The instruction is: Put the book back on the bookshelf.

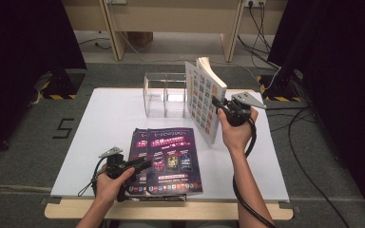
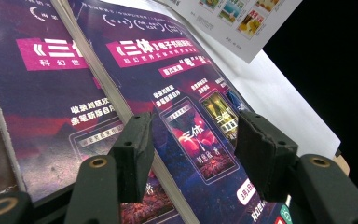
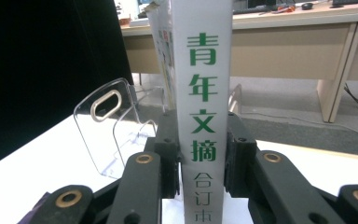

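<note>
My right gripper point(image 1: 219, 107) is shut on the spine of a thick white book point(image 1: 203, 99), holding it upright above the table just right of a clear acrylic book rack point(image 1: 165, 94). In the right gripper view the white spine point(image 3: 202, 112) with green characters stands clamped between the jaws, the rack point(image 3: 114, 123) to its left. Two dark purple magazines point(image 1: 171, 159) lie stacked and offset at the table's front. My left gripper point(image 1: 145, 165) rests over their left part, open; in the left gripper view its jaws straddle the top magazine's point(image 2: 186, 116) edge without closing.
The white table top point(image 1: 104, 123) sits on a wooden board whose front edge point(image 1: 171, 210) shows. Behind stands a wooden desk point(image 1: 171, 19), with cables on the grey floor at the right point(image 1: 309, 142). Black curtains flank both sides.
</note>
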Available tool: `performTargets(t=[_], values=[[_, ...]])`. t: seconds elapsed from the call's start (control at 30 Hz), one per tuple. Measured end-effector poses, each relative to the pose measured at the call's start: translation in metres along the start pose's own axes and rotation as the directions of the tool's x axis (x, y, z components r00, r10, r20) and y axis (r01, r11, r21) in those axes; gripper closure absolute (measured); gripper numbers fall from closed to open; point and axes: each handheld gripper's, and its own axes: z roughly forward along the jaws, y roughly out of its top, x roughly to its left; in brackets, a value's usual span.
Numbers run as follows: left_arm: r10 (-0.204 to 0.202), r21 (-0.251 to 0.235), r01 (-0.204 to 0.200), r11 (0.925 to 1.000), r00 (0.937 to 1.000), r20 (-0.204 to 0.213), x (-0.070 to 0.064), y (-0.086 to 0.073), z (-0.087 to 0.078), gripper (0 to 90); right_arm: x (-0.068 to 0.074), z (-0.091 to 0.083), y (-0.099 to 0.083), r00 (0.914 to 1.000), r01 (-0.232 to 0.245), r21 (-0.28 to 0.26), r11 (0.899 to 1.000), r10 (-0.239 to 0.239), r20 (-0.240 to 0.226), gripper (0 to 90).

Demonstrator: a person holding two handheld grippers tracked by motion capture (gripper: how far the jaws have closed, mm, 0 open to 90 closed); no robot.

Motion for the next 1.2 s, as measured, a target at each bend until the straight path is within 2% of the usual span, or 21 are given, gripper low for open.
performTargets(t=[0.33,0.47,0.53,0.73,0.87,1.1,1.2], values=[[-0.002,0.004,0.002,1.0,1.0,0.004,-0.001,-0.001,0.002,45.6,0.001,-0.015,-0.016,0.9996,-0.013,0.008,1.0,0.013,0.026,71.1],[-0.001,0.006,0.001,1.0,1.0,0.003,-0.001,-0.001,0.002,45.6,0.002,-0.018,-0.024,0.9995,-0.015,-0.012,1.0,0.016,0.029,71.0],[0.0,0.006,0.0,1.0,1.0,0.004,-0.001,-0.001,0.002,45.6,0.003,-0.018,-0.024,0.9992,-0.008,-0.007,1.0,0.008,0.038,70.8],[-0.005,0.003,0.005,1.0,1.0,0.002,0.0,-0.001,0.001,45.6,0.005,-0.017,-0.021,0.9987,0.004,-0.038,0.999,-0.002,0.052,64.6],[-0.006,0.004,0.005,1.0,1.0,0.005,0.0,-0.001,0.002,45.6,0.006,-0.016,-0.017,0.9948,0.042,-0.045,0.998,-0.038,0.095,58.3],[-0.007,0.005,0.007,1.0,1.0,0.005,0.0,-0.001,0.002,45.5,0.011,-0.016,-0.008,0.9925,0.074,-0.085,0.994,-0.065,0.103,53.5],[-0.01,0.005,0.01,0.9999,0.9999,0.007,0.0,-0.001,0.001,45.5,0.014,-0.014,-0.004,0.9929,0.08,-0.087,0.993,-0.072,0.095,54.1]])
